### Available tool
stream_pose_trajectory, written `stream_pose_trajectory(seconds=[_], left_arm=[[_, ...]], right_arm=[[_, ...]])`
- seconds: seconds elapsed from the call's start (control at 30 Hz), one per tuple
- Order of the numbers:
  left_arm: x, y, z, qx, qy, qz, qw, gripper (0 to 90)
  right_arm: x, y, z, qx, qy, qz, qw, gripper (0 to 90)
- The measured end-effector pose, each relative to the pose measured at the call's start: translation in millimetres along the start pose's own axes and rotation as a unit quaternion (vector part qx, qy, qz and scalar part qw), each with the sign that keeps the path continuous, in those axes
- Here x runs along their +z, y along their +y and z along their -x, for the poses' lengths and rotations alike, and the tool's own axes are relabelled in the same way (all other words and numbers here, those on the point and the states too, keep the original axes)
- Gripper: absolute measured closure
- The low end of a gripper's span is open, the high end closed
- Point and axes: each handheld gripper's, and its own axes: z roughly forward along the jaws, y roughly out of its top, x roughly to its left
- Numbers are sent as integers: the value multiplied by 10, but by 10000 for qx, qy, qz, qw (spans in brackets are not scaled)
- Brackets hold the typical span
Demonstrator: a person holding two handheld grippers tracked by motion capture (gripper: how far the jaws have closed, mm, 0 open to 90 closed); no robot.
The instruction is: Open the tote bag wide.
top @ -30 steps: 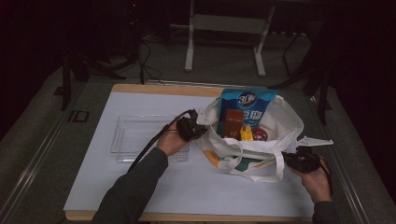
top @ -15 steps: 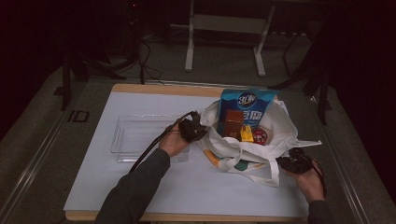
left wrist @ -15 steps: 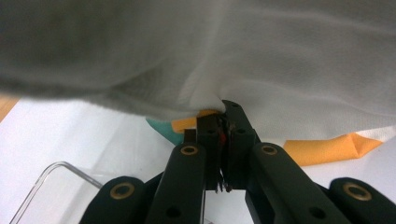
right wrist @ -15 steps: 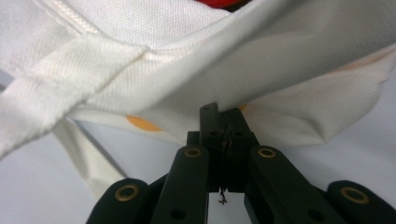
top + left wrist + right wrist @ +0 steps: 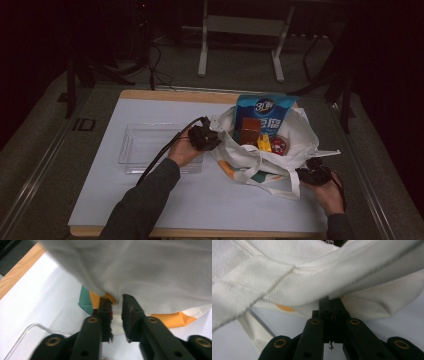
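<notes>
- A clear plastic tray [image 5: 150,147] is lying on the left part of the white table top [image 5: 150,205], just beside the bag; no item can be made out in it.
- The left gripper [image 5: 204,136] is being held at the left rim of the white tote bag [image 5: 300,137]. Its jaws have just been opening: in the left gripper view a narrow gap is showing between the pads [image 5: 106,315], and the cloth [image 5: 150,277] is lying at the tips and is no longer being pinched.
- The tote bag is standing right of centre on the table, mouth open. A blue snack packet [image 5: 265,111], a brown box [image 5: 248,129], a yellow item [image 5: 265,143] and a red round item [image 5: 278,145] are being kept inside it.
- The right gripper [image 5: 312,176] is being held at the near right corner of the bag. Its jaws are being kept closed on the bag's hem [image 5: 332,287], as the right gripper view shows.
- Step in hand, as judged: the bag is being steadied by the right gripper while the left one is being freed.
- Next move, as judged: the left gripper is being readied for a reach into the bag mouth; wider jaws and a firm right hold are being called for.
</notes>
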Motion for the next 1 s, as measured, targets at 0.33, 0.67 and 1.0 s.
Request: stream_pose_trajectory(seconds=[0.33,0.67,1.0], left_arm=[[-320,40,-109,-132,-157,626,9978,611],[-300,101,-110,-133,-28,563,9983,864],[-55,-25,-65,136,171,-244,9995,873]], right_arm=[[-73,-5,-15,-41,-10,79,10000,891],[-137,15,-35,-33,16,184,9998,892],[72,-42,-28,51,17,-87,9999,898]])
